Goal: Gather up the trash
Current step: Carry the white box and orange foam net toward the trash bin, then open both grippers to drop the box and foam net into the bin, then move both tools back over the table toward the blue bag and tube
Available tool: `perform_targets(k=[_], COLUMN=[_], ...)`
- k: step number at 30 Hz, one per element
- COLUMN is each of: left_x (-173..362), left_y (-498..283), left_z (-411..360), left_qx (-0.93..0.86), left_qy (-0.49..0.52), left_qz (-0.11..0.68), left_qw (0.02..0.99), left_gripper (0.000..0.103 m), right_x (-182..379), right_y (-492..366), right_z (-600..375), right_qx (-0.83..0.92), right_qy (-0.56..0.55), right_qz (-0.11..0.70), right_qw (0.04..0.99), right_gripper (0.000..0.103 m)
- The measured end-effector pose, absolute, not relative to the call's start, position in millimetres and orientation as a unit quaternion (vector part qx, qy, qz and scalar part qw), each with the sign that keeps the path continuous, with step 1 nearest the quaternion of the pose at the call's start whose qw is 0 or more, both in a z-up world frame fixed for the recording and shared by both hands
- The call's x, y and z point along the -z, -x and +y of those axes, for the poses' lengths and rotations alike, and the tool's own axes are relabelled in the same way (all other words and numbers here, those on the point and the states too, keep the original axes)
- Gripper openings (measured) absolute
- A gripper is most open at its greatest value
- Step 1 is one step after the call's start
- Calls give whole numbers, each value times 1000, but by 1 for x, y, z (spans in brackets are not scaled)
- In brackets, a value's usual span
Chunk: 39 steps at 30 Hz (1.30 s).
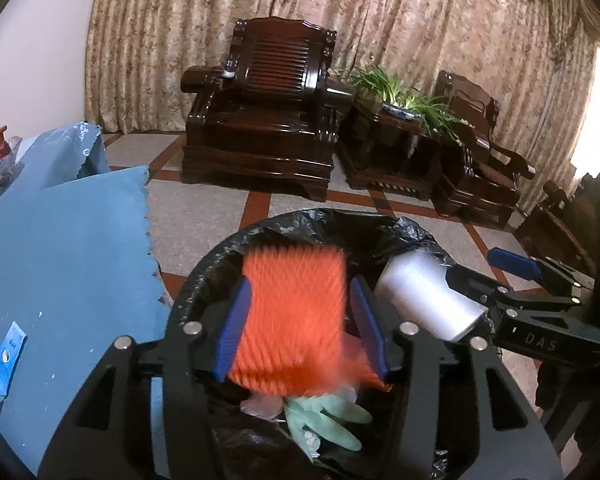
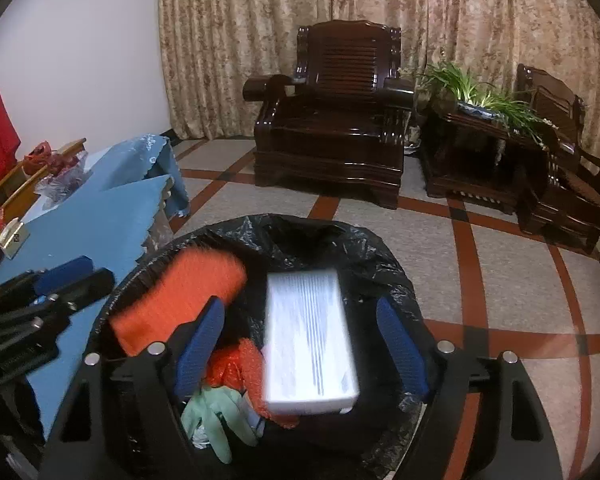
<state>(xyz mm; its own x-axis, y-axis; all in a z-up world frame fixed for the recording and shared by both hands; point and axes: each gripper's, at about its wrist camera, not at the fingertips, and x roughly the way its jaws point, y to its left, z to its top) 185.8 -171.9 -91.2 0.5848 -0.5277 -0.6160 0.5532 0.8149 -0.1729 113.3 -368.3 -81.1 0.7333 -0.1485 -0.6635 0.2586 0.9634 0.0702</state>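
Both tongs stand apart over the black-lined bin [image 2: 340,240]: left tongs [image 1: 300,328] flank a blurred orange foam net [image 1: 296,312] without pressing it, right tongs [image 2: 300,348] bracket a blurred white box [image 2: 308,340], a green glove [image 1: 324,420] lying below them.

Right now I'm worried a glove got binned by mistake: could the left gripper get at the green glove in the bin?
Probably not directly. The green glove lies deep in the black-lined bin, and the orange spool sits between the open fingers of the left gripper, blocking the way down.
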Motion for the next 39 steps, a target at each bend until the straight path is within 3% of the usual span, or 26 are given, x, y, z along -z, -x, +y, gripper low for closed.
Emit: perform_targets(k=[2,4,6,9,39], left_x=[88,85,81,76,50], left_y=[-185,-182,-178,-172,-121], left_z=[-167,-156,-144,-124,69], left_qx=[300,291,278,257,85], left_qy=[-17,-18,-21,-18,18], left_qz=[336,327,320,316,299], left_qw=[893,899,905,913,950], left_gripper=[65,75,88,93,94], right_x=[81,80,79,78,68], right_y=[-111,-108,-106,-103,-126], right_z=[-367,-365,-362,-354,-191], right_qx=[112,113,109,98,-34], right_qy=[-78,-78,-80,-90,-51], right_qz=[347,341,338,335,325], right_qw=[928,930,931,933,944], right_gripper=[91,96,97,97,97])
